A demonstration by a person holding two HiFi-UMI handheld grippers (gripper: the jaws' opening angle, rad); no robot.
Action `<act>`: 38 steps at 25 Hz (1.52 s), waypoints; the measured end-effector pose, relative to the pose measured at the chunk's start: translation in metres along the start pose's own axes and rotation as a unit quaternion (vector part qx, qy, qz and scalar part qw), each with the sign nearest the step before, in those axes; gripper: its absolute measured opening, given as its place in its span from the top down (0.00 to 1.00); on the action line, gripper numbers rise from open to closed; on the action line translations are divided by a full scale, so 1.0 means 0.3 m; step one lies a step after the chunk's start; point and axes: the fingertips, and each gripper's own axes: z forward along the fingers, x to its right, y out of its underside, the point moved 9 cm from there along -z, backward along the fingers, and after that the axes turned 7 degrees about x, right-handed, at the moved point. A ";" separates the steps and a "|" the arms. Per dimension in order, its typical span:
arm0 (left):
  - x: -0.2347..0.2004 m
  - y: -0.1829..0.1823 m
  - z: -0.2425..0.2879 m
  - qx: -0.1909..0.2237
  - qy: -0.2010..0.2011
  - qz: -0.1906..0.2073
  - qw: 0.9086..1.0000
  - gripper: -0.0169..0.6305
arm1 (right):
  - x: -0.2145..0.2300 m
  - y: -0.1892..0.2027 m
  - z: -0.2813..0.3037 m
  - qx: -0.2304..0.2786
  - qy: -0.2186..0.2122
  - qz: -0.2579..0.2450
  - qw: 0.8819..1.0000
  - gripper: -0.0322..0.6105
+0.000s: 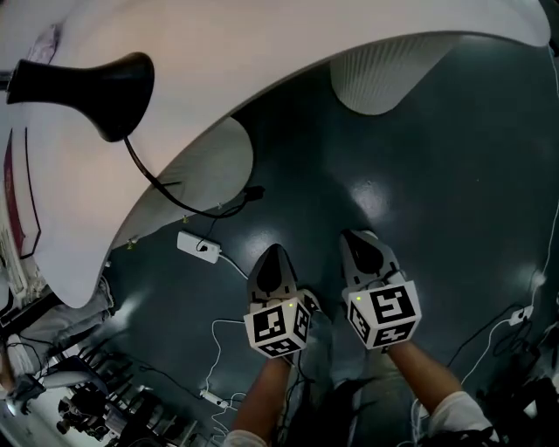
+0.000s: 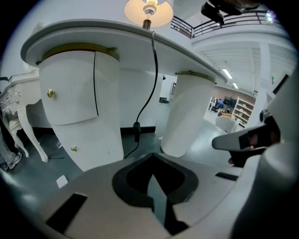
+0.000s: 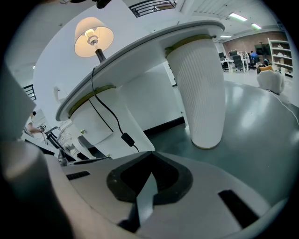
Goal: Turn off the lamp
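Note:
The lamp stands on the white curved table, and its shade glows lit in the left gripper view and the right gripper view. Its black cord hangs off the table edge and carries an inline switch. My left gripper and right gripper hang side by side low over the dark floor, in front of the table and below its top. Both are shut with nothing between the jaws. The switch lies ahead of the left gripper, apart from it.
Two white ribbed pedestals carry the table. A white plug block with a white cable lies on the floor. Equipment clutter fills the lower left. A white ornate side table stands far left.

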 end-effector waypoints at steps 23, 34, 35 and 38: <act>-0.062 -0.049 0.183 0.007 -0.035 -0.020 0.999 0.79 | -0.004 -0.017 0.072 -0.025 -0.023 -0.006 0.999 0.95; -0.099 -0.109 0.275 0.017 -0.057 -0.012 0.998 0.79 | 0.024 -0.025 0.093 -0.030 -0.016 0.008 0.999 0.95; -0.099 -0.114 0.283 0.017 -0.057 -0.009 0.998 0.79 | 0.028 -0.024 0.095 -0.031 -0.015 0.009 0.999 0.95; -0.107 -0.126 0.306 0.016 -0.057 -0.001 0.998 0.79 | 0.030 -0.020 0.104 -0.034 -0.014 0.011 0.999 0.95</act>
